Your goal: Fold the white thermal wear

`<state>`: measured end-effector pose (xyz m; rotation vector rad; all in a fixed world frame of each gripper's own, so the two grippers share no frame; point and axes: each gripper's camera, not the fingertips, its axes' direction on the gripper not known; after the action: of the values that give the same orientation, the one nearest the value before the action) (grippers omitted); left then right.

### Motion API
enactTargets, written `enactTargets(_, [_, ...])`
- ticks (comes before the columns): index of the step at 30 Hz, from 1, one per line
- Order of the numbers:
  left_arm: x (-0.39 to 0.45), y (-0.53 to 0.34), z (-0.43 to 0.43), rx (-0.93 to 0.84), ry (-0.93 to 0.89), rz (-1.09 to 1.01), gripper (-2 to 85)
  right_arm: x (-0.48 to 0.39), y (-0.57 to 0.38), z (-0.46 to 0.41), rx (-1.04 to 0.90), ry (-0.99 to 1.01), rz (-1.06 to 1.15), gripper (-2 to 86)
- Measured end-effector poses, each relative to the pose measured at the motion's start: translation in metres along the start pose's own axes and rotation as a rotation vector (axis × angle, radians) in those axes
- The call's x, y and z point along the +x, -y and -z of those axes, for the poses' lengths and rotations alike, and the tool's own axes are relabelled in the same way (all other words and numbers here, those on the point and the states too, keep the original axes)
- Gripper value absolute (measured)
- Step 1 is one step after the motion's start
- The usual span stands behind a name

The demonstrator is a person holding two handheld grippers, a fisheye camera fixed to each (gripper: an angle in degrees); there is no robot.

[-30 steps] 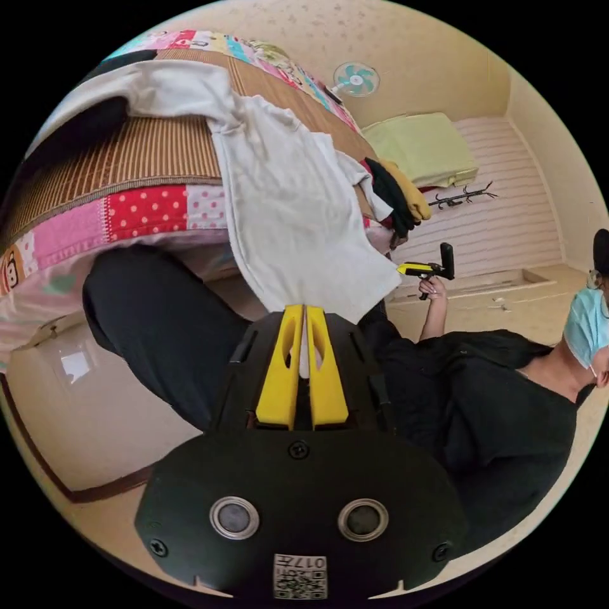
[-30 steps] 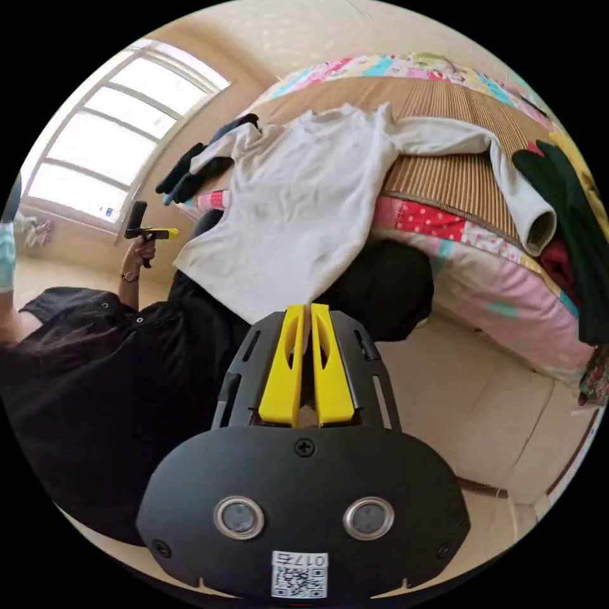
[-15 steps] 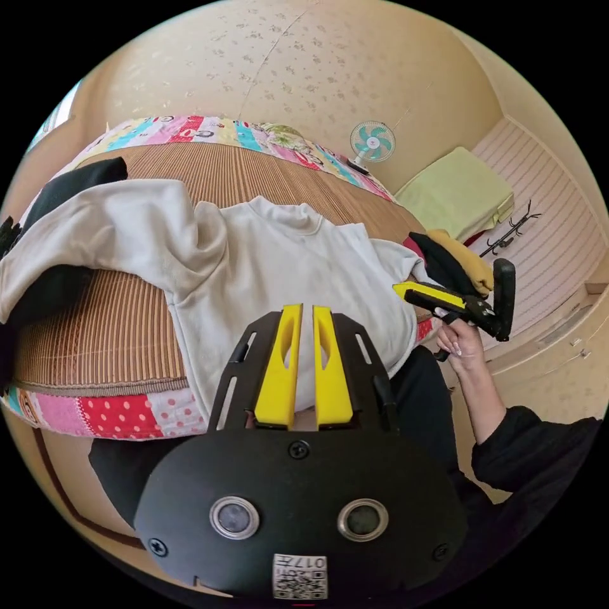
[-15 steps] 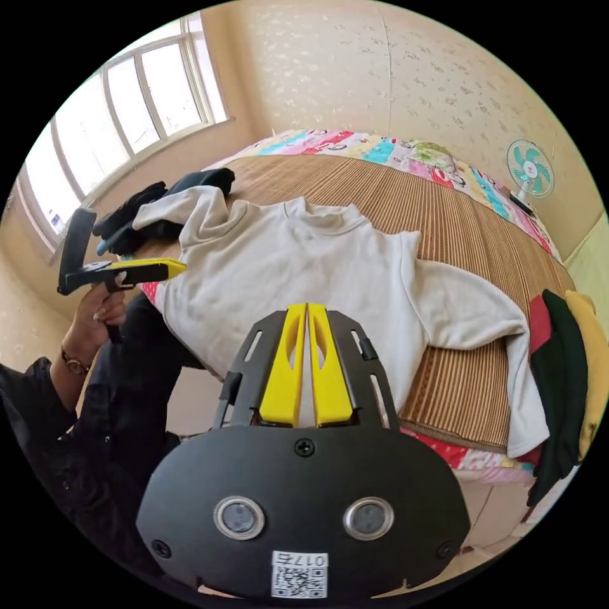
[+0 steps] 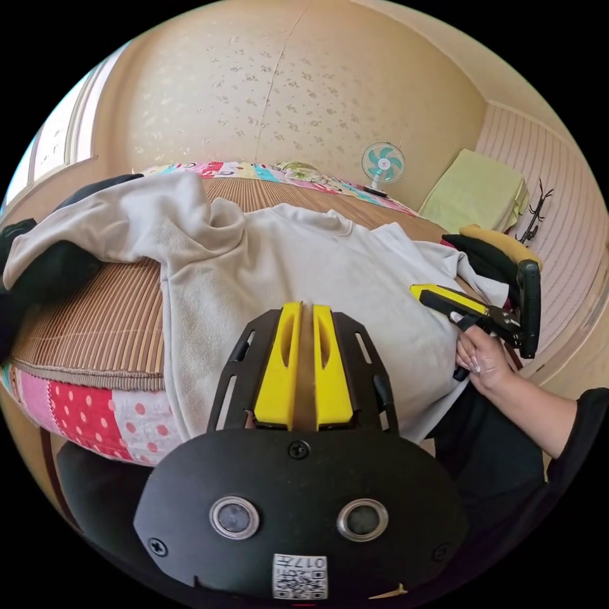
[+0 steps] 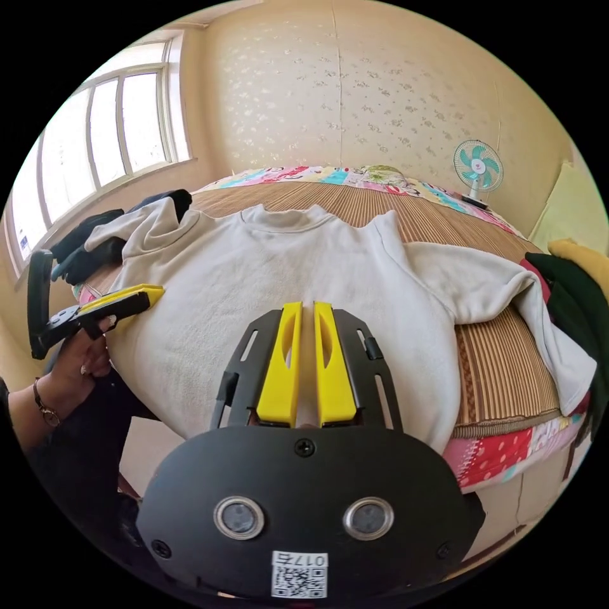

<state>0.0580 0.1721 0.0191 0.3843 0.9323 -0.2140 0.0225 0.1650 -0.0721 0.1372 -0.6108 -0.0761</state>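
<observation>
On bed mat (image 6: pixel 501 355), white thermal wear (image 6: pixel 285 279) lies spread face-up, hem over the edge twd me. L tongs (image 5: pixel 303 311) pinch the hem w/ jaws together; R tongs (image 6: pixel 306 311) likewise. I judge: pull both corners evenly, keep hem taut, smooth body before folding sleeves (image 6: pixel 482 285).
</observation>
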Motion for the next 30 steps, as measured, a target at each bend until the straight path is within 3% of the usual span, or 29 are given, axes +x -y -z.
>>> enactTargets(30, [0.007, -0.033, 0.001, 0.056, 0.101, -0.048, 4.3, -0.001, -0.049, -0.017, 0.024, -0.169, 0.062, 3.1])
